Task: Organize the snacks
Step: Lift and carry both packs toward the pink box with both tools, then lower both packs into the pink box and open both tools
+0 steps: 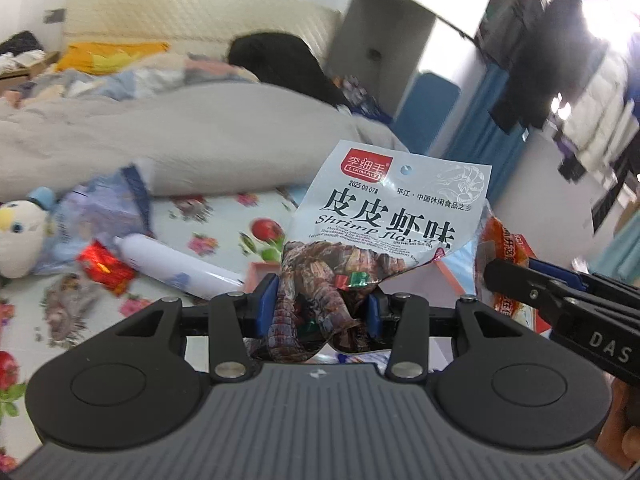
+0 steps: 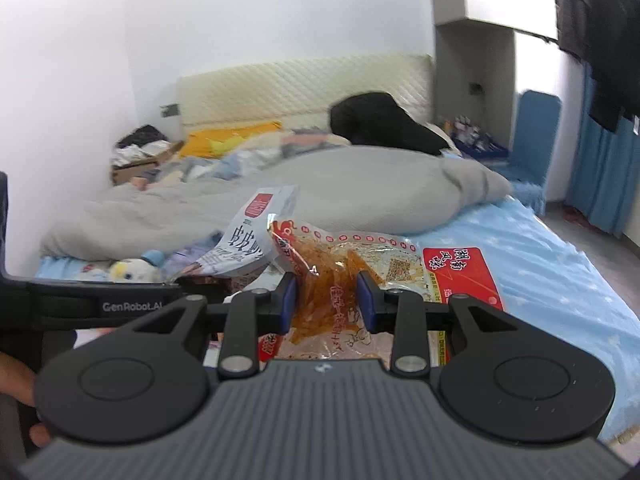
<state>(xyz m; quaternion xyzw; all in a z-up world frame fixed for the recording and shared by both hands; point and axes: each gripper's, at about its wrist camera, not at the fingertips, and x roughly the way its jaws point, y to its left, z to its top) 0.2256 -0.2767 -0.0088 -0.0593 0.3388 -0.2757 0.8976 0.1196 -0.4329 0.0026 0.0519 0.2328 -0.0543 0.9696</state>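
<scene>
Claws both grip: your left claw [image 1: 322, 306] pinches the shrimp-flavour packet [image 1: 384, 216], your right claw [image 2: 326, 300] pinches the orange snack packet [image 2: 384, 268], both above the bed [image 2: 560, 280].

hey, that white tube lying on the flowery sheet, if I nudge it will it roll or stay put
The white tube looks round and smooth, lying on its side, so a sideways nudge would probably roll it. The flowered sheet looks soft, which may stop it soon. Its glossy surface could be slippery in a claw.
</scene>
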